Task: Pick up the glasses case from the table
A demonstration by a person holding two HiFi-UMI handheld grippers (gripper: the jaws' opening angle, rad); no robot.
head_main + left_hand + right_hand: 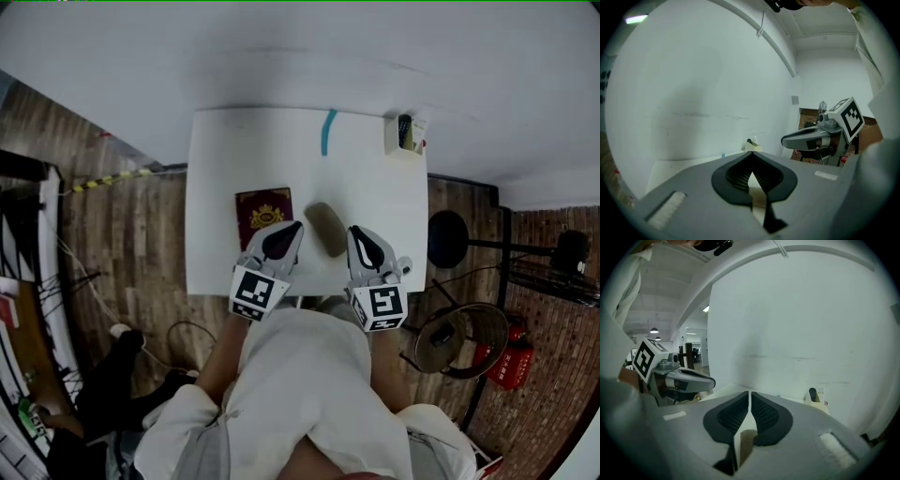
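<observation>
— Between the two sets of jaws, a little ahead of their tips, lies the glasses case point(326, 228), flat on the white table point(216, 169) and slanted. Nothing has hold of it. What worries you?

— Both are clenched. The left gripper point(292, 228) has its pads meeting at the tip with nothing in them. The right gripper point(357, 232) shows only a hairline slit and is also empty. If either goes in like that, I'd expect it to act as a wedge and shove the case away over the smooth top instead of taking it.

— So one has to spread its jaws first. Which one?

— Hard to say. The case sits near both tips, perhaps a shade nearer the right one. That closeness is a second risk: two grippers converging on one small thing could knock together. Or they could pin it between their outer sides without a real grip.

— And the red booklet point(263, 214)?

— It lies just to the outer side of the left gripper's tip, partly under it as the head view has it. A sweep from that side could drag it along or catch its edge.

— Anything about the case itself?

— It looks rounded and smooth-skinned. My guess is that pads closing on its curved ends, or too high on its back, would squeeze it out sideways. Across the narrow width, low down, seems safer. Whether it is hard or soft I cannot tell.
</observation>
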